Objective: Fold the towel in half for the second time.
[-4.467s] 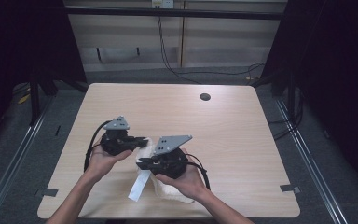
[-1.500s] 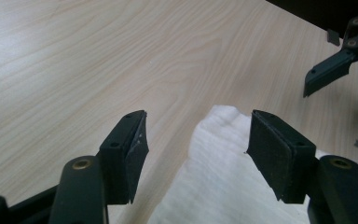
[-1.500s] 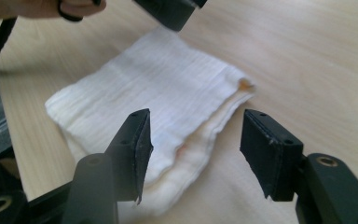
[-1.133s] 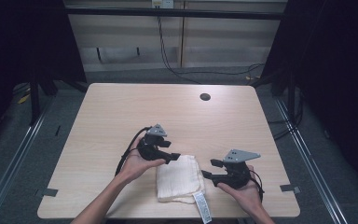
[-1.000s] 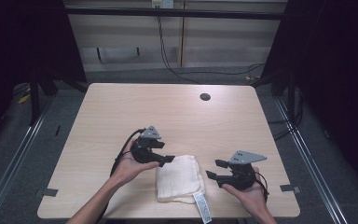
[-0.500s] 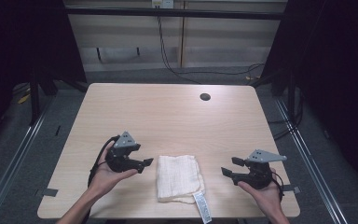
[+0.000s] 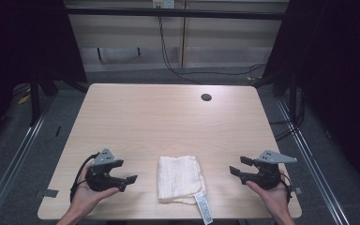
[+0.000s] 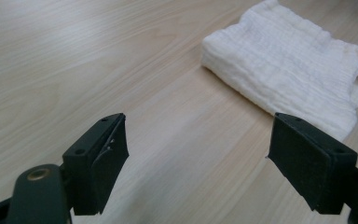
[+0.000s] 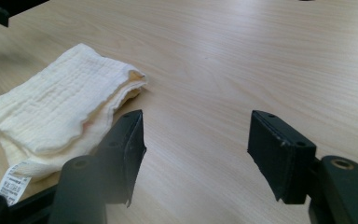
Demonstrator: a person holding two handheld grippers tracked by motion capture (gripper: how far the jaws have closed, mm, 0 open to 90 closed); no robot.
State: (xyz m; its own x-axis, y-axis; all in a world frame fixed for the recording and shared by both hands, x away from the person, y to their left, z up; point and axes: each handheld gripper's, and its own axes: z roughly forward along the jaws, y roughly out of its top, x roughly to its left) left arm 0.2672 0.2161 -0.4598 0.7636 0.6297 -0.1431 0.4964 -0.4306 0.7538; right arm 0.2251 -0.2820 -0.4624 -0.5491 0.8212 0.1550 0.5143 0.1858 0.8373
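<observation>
A folded white cloth (image 7: 180,178) lies flat near the front edge of a pale wooden surface (image 7: 168,117), its care label (image 7: 204,207) trailing off the near corner toward the person, while a hand-held gripper waits on either side of it. The left gripper (image 7: 127,180) hovers just beside the cloth's left edge, the right gripper (image 7: 238,166) sits a little farther off to the cloth's right, and both point inward at the bundle. In the left gripper view the jaws stand wide apart with nothing between them but bare wood, the cloth (image 8: 289,65) ahead and to the right; in the right gripper view the jaws are likewise spread and empty, the cloth (image 9: 60,112) lying beyond the left one, its stacked layers and label (image 9: 11,184) plain to see. The cloth looks neatly doubled, its edges roughly squared, which suggests the folding is finished and it has been left where the person can reach it. Neither tool touches the fabric, and a small dark hole (image 7: 206,97) marks the far side of the surface, well apart from the work
</observation>
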